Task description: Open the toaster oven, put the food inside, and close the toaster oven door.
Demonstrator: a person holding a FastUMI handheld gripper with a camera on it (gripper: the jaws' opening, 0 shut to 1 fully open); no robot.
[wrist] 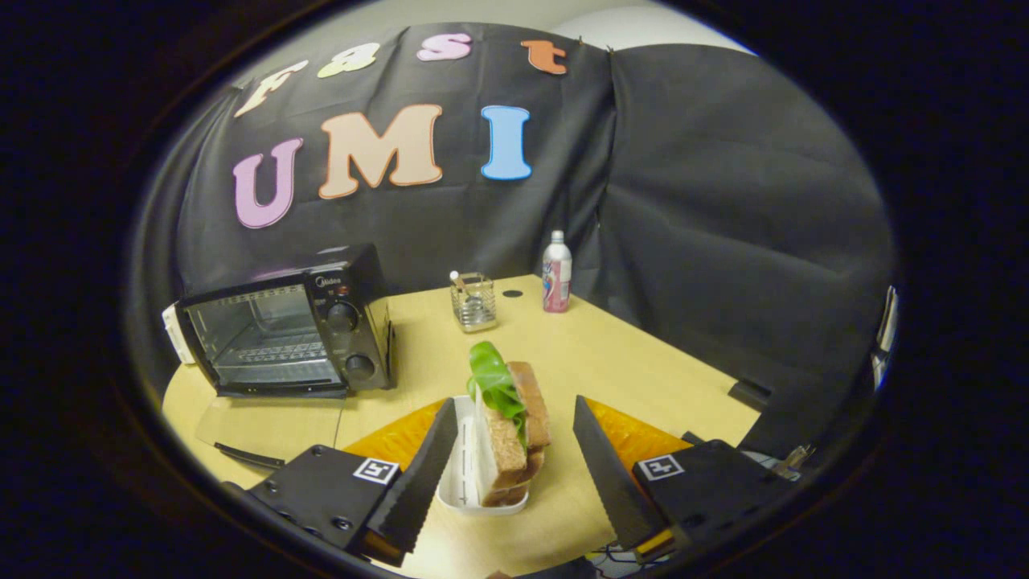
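1. Gripper [514, 470]: you held it low over the pale wooden table [595, 354] with its jaws spread wide, one finger on each side of the food and neither pressing on it. It had hold of nothing.

2. Food: a brown-bread sandwich with a green lettuce leaf [510, 418] stood on edge in a small white plastic tray [465, 482], between your fingers. The left finger lay just beside the tray's wall; whether it touched could not be told. The right finger stood apart from the bread.

3. Black toaster oven with two round knobs [289, 330]: it sat on the table beyond the left finger, well apart from the sandwich. Its glass door [269, 430] lay folded down flat in front of it, and the wire rack inside showed.

4. Orange mat [394, 442]: it lay under and behind the fingers, on both sides of the tray.

5. Wire-mesh holder with a white-tipped stick [474, 301]: it stood near the table's far edge, beyond the sandwich.

6. Pink-labelled plastic bottle with a white cap [556, 281]: it stood upright just right of the holder.

7. Path: bare tabletop lay between the tray and the oven's open door.
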